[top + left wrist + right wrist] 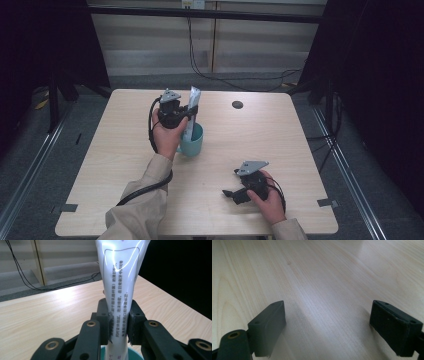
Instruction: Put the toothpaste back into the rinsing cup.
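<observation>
A white tube (193,107) printed with dark lettering stands nearly upright in a teal cup (194,141), its lower end down inside the cup and its flat crimped end flaring out at the top, above the rim. The cup sits on the pale wooden table (260,135), a little left of the middle and toward the far half. The left gripper (186,116) has the tube pinched around its narrower lower body; in the left gripper view the two black jaws press flat against either side of the tube (119,302), and the teal rim of the cup (135,355) curves just beneath them at the bottom edge. The person's left hand (167,134) wraps the gripper body from behind, touching or just beside the cup's left side, with a beige sleeve (145,200) running back to the near edge and a black cable looping beside the wrist. Well apart from all this, near the front right of the table, the right hand (267,199) holds the right gripper (231,194) low over the wood, pointing left; its jaws stand wide apart in the right gripper view, with bare tabletop (322,290) between them and nothing held. A small dark round hole (237,104) marks the table toward the far edge, right of the cup. Beyond the table, black cables (240,75) trail along the floor against a light panelled wall.
</observation>
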### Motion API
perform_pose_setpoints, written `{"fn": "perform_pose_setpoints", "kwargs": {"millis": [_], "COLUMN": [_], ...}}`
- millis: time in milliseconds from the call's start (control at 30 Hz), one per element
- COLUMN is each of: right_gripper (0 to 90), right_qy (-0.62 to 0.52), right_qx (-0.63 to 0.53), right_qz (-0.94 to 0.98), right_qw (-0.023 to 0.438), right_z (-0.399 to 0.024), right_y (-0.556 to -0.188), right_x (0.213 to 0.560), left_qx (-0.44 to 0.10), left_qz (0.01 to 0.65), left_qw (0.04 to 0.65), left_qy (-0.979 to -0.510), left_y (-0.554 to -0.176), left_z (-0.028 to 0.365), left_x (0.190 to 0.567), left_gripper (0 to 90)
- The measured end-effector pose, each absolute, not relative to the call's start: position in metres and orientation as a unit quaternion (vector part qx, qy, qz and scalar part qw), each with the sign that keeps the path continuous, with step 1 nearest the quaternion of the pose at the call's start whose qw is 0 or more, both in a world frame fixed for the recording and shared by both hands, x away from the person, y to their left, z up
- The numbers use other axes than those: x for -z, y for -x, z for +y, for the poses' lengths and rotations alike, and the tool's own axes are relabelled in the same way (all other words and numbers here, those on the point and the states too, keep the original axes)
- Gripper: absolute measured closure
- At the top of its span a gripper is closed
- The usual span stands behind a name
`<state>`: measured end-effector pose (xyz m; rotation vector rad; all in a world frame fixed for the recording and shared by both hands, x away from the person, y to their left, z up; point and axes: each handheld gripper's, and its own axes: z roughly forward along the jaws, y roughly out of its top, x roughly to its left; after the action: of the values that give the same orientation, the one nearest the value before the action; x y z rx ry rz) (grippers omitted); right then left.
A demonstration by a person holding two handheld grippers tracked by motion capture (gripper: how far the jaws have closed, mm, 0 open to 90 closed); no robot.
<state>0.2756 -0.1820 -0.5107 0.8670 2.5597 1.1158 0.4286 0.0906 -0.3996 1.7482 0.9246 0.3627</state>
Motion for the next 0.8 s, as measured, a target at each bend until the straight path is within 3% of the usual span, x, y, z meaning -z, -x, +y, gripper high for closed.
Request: {"fn": "perform_pose_setpoints", "kwargs": {"millis": [800], "right_gripper": [12.5], "right_qy": [-0.295], "right_qx": [-0.379], "right_qz": [0.870], "right_qw": [0.108], "right_z": [-0.182], "right_y": [-0.276], "right_x": [0.511], "left_qx": [-0.150], "left_qz": [0.399], "left_qw": [0.503], "left_qy": [-0.752], "left_y": [-0.417], "left_z": [0.098], "left_x": [0.422], "left_gripper": [73.5]}}
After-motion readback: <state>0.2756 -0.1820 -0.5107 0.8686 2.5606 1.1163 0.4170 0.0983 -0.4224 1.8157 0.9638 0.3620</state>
